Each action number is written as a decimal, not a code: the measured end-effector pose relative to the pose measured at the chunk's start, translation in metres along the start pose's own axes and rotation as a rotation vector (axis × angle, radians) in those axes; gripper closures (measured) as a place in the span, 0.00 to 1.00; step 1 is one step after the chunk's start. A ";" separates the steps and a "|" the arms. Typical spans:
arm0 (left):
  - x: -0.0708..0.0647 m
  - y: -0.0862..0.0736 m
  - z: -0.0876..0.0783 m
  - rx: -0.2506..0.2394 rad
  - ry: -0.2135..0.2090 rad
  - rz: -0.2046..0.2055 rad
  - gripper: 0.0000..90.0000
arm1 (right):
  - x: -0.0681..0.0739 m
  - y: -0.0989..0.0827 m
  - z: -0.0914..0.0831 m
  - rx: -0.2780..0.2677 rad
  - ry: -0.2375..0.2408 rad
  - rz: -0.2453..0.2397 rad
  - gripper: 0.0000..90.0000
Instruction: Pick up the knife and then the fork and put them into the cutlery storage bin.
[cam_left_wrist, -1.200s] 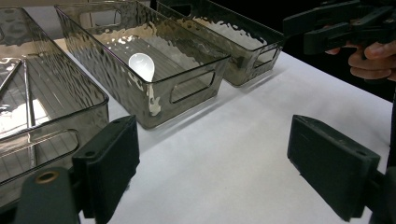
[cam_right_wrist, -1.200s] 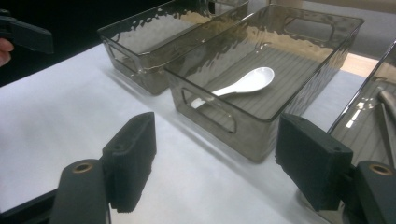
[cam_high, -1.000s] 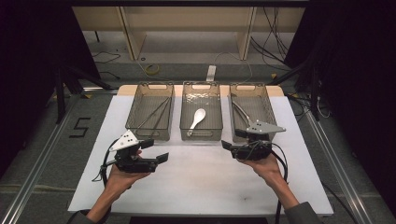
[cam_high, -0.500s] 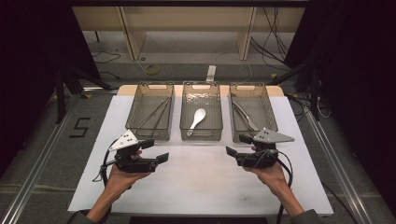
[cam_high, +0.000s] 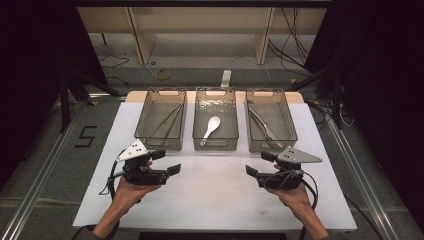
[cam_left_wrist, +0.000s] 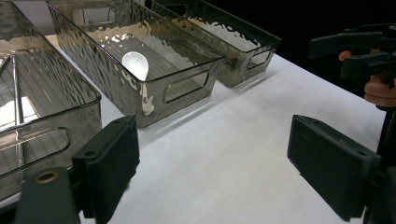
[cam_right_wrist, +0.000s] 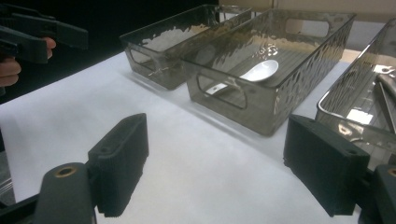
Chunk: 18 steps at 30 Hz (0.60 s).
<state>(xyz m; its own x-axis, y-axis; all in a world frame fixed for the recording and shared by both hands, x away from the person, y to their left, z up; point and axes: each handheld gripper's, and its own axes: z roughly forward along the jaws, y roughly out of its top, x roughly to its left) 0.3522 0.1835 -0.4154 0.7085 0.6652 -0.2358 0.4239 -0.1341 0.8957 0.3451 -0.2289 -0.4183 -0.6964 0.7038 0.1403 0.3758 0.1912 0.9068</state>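
Three smoky clear bins stand in a row at the far side of the white mat. A white spoon (cam_high: 211, 126) (cam_left_wrist: 135, 64) (cam_right_wrist: 261, 70) lies in the middle bin (cam_high: 215, 145). Thin metal sticks lie in the left bin (cam_high: 161, 141), and a metal utensil (cam_high: 264, 125) lies in the right bin (cam_high: 273, 145). My left gripper (cam_high: 166, 161) (cam_left_wrist: 219, 172) is open and empty above the mat, in front of the left bin. In front of the right bin is my right gripper (cam_high: 259, 163) (cam_right_wrist: 224, 172), open; its jaws have just been opening with nothing between them.
The white mat (cam_high: 215, 195) covers the table between the two hands and the bins. Each gripper trails a black cable near the mat's side edges. Beyond the table are a wooden frame and loose cables on the floor.
My right gripper has drawn back from the right bin, toward the person and a little to the right. The left gripper has kept still.
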 end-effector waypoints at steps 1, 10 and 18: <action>0.000 0.000 0.000 0.000 0.000 -0.001 0.18 | 0.000 -0.001 0.000 0.003 0.000 0.001 0.26; 0.000 0.000 -0.001 0.001 -0.002 -0.001 0.18 | 0.002 -0.011 -0.005 0.005 -0.009 0.006 0.26; 0.000 -0.001 -0.001 0.001 -0.001 -0.004 0.18 | 0.003 -0.017 -0.012 0.003 -0.026 0.006 0.26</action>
<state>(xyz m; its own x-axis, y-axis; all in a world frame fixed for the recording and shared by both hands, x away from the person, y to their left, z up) 0.3510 0.1845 -0.4156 0.7074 0.6650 -0.2397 0.4272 -0.1321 0.8945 0.3298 -0.2380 -0.4284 -0.6781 0.7224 0.1354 0.3820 0.1891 0.9046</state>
